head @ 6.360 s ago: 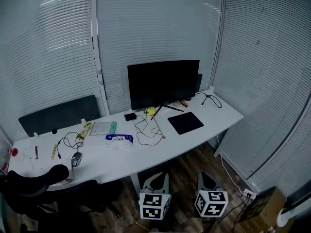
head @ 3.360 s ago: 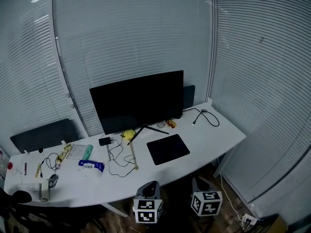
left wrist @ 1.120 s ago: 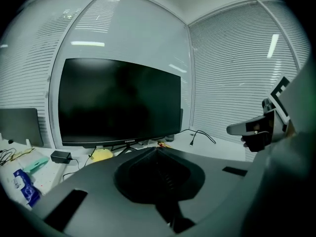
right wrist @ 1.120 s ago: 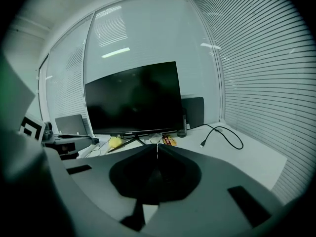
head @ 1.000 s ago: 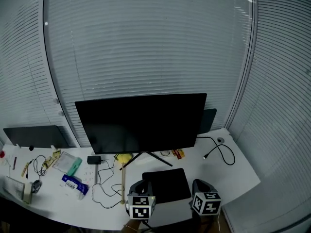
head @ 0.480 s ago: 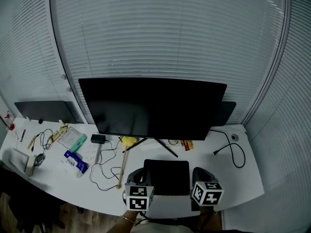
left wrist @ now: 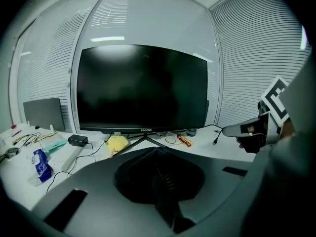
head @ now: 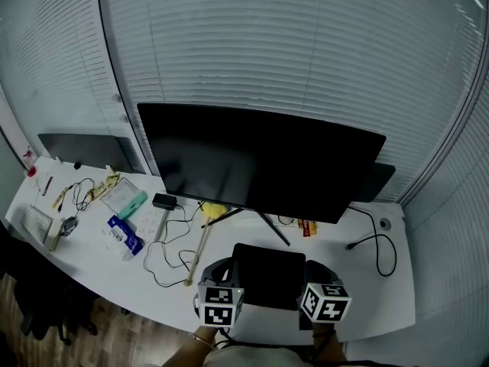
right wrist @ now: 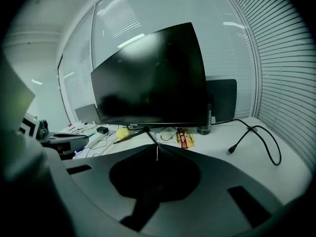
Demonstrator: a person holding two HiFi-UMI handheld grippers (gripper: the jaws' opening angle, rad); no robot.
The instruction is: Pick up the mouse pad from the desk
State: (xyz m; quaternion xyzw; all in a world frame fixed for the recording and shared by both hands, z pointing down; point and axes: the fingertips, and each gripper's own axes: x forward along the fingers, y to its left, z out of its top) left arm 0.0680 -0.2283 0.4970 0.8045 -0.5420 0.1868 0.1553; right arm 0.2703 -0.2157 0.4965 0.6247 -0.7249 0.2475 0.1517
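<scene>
Head view | mouse pad (head: 269, 270) flat, long axis along desk (head: 367, 297) | left gripper (head: 220, 266), right gripper (head: 318, 269): jaws together, empty

I see a white desk (head: 367, 297) carrying a monitor (head: 260, 163). Before the monitor lies a black mouse pad (head: 269, 274), to its right a black cable (head: 380, 245), and to its left a blue packet (head: 124, 235).

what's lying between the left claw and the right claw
The black mouse pad, flat on the desk, lies between the left claw and the right claw. The head view shows this.
</scene>
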